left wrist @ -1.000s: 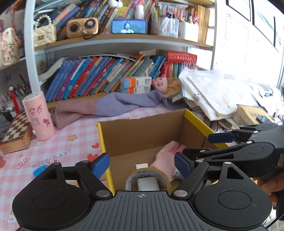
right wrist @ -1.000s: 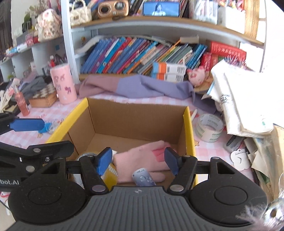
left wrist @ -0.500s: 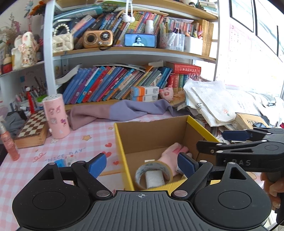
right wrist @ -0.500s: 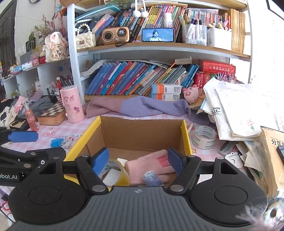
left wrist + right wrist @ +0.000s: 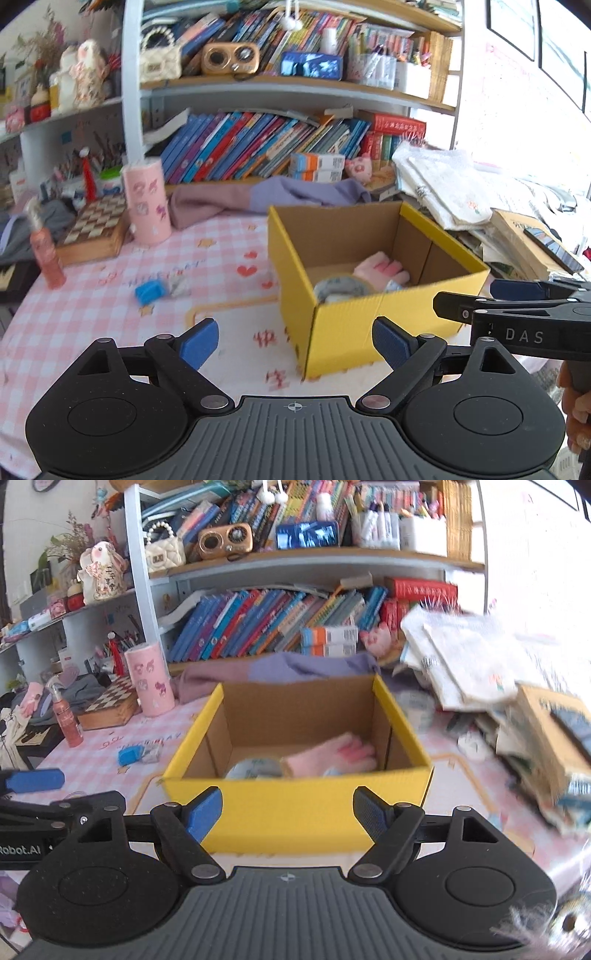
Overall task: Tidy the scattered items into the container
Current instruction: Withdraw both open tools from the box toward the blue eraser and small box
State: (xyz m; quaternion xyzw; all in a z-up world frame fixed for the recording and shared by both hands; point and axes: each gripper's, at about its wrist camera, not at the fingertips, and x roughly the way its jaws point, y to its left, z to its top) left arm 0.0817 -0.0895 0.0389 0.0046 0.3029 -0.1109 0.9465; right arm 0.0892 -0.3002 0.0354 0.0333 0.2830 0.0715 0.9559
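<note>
I am holding my left gripper (image 5: 294, 341) in front of the yellow cardboard box (image 5: 373, 317), its jaws opening with nothing between them, only the pink checked tablecloth (image 5: 92, 306) and the box's near corner beyond. My right gripper (image 5: 287, 814) is facing the box's near wall, its jaws opening too and pinching nothing. Inside the box a pink glove (image 5: 332, 755) is lying against the right side, with a roll of tape (image 5: 255, 768) beside it on the left; a small bluish item is peeking out just under the glove, too blurred for me to name. Out on the tablecloth, left of the box and well apart from it, a blue eraser-like block (image 5: 149, 291) is sitting next to a crumpled clear wrapper (image 5: 179, 286). A second tape roll (image 5: 417, 709) is resting just right of the box.
</note>
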